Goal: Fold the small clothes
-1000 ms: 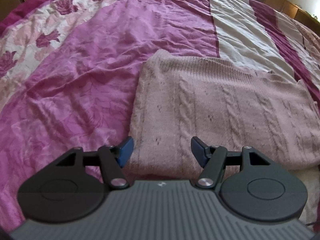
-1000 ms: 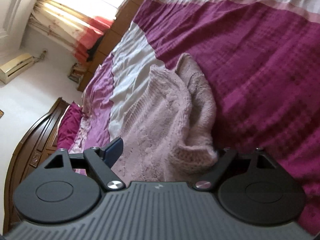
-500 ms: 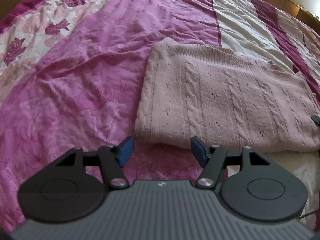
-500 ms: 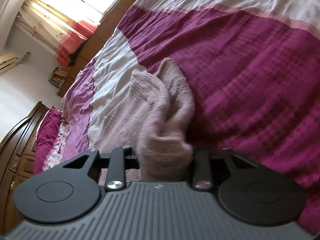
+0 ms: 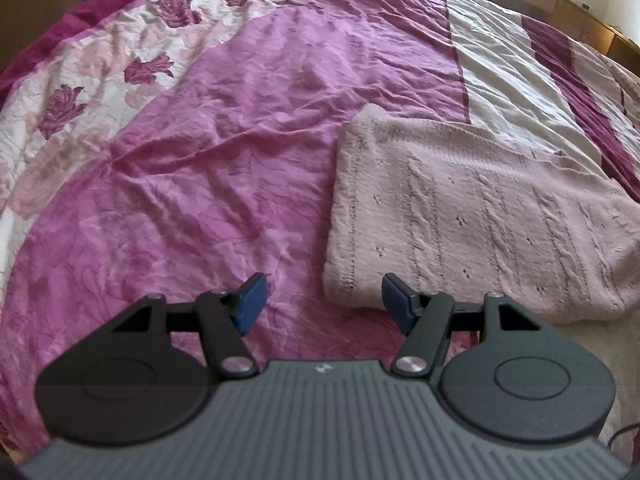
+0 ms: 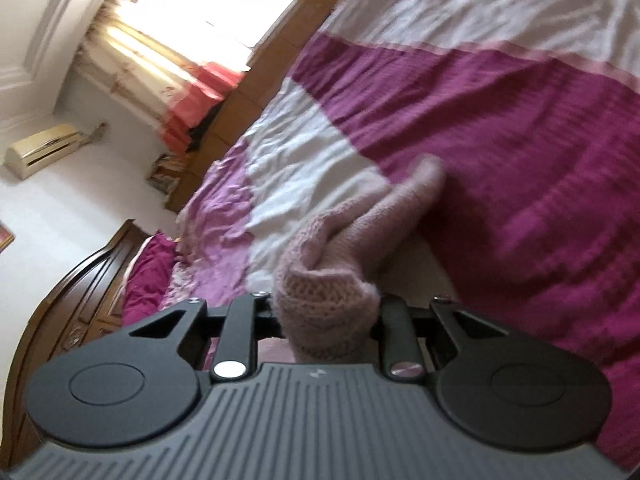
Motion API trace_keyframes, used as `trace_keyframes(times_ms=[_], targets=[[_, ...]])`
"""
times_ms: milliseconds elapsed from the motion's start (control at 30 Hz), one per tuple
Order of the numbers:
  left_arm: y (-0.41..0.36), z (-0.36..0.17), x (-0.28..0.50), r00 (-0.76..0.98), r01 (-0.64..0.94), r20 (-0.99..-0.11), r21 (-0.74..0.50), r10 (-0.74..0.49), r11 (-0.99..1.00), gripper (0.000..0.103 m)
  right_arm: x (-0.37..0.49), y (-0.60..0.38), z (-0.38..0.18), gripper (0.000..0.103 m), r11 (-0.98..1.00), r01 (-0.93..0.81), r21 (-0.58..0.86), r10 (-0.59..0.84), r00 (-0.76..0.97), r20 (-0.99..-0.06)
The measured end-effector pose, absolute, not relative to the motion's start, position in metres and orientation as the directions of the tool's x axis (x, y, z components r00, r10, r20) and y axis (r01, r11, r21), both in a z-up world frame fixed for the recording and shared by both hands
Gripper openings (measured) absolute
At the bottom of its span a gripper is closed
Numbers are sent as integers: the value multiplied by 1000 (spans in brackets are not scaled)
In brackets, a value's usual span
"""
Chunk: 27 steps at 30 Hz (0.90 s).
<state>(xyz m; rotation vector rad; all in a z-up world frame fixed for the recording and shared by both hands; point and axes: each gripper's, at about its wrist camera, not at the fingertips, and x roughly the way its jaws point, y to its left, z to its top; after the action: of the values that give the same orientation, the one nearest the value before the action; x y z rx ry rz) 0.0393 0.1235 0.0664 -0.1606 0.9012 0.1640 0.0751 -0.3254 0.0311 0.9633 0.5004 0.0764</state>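
The pink knitted sweater (image 5: 472, 216) lies folded on the bed, on the right side of the left wrist view. It has cable patterns and small holes in the knit. Its near left corner is just beside the right blue pad of the left tongs (image 5: 322, 300). These tongs are open, with nothing between the pads, and they hover above the bed cover just in front of the sweater's near edge.

In the right wrist view, the right tongs (image 6: 326, 316) are closed on a bunch of the same sweater (image 6: 360, 232). The cloth fills the gap between the two arms and hides the pads. From the tongs the knit stretches away toward the far part of the bed.

I can read no brand and no writing. There is only a small light mark on the grey ribbed body of each device, too small to read.

The bed cover (image 5: 208, 184) is wrinkled, mostly purple-pink, with a white band with dark roses on the left, and cream and dark magenta stripes on the right. In the right wrist view, which is tilted and a bit blurred, a dark wooden headboard (image 6: 80, 288) shows at the left. Farther away there are a bright window with pale and red curtains (image 6: 172, 64) and a cream air conditioner (image 6: 44, 150) on the white wall.
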Motion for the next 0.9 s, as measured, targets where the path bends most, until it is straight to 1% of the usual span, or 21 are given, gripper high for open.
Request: trace_keyframes(times_ms=[333, 633, 900], targets=[[126, 61, 51, 594, -166, -801, -39, 69, 985, 65, 78, -286, 78, 24, 625, 38, 780, 339, 887, -314], [130, 60, 57, 597, -160, -800, -54, 54, 986, 65, 74, -254, 98, 24, 673, -18, 739, 363, 879, -310], [134, 56, 59, 594, -158, -803, -58, 48, 986, 65, 80, -237, 110, 24, 681, -56, 730, 393, 869, -300]])
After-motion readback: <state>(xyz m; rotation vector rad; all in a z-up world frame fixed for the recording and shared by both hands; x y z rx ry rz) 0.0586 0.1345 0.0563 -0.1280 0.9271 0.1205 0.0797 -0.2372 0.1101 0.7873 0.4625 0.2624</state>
